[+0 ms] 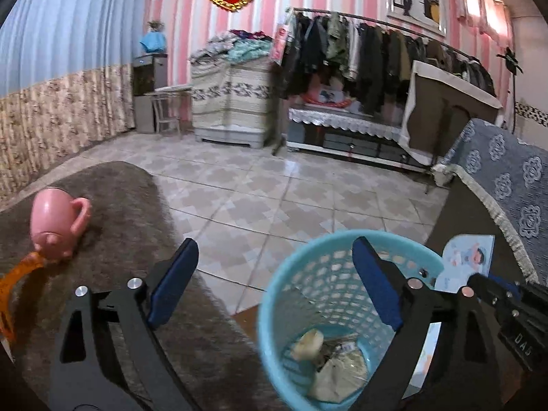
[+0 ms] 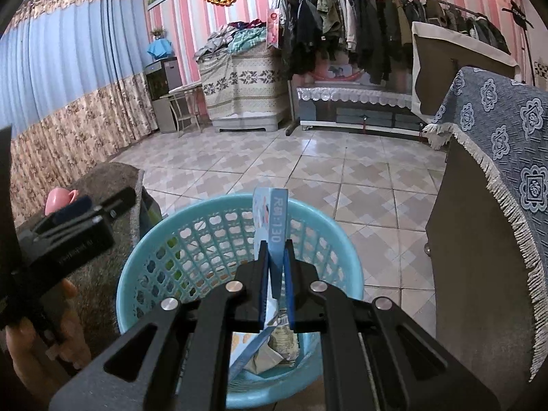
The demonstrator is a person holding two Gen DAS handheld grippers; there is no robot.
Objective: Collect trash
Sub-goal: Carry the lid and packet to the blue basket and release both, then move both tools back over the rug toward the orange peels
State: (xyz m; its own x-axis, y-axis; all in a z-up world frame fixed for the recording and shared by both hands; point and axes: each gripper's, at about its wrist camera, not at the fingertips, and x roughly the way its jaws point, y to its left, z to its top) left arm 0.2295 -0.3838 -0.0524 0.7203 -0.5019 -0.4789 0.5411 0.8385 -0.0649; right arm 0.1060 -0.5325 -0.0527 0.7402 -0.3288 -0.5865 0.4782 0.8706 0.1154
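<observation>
A light blue plastic trash basket (image 1: pixel 274 294) (image 2: pixel 346 260) stands on the floor beside a low table; crumpled paper and scraps (image 1: pixel 328 366) (image 2: pixel 274 352) lie in its bottom. My right gripper (image 2: pixel 275 245) is shut on a flat light blue and white paper package (image 2: pixel 270 212) and holds it upright over the basket's opening. The package also shows in the left wrist view (image 1: pixel 469 257), right of the basket. My left gripper (image 1: pixel 274 253) is open and empty, above the basket's left rim; it shows at the left of the right wrist view (image 2: pixel 82 205).
A pink piggy mug (image 1: pixel 54 222) (image 2: pixel 60 198) lies on the brown furry table cover (image 1: pixel 137 239), an orange strip (image 1: pixel 20 274) next to it. A cabinet with a blue fringed cloth (image 2: pixel 496 157) stands right of the basket. Tiled floor (image 2: pixel 274 157), clothes rack (image 2: pixel 359 27) behind.
</observation>
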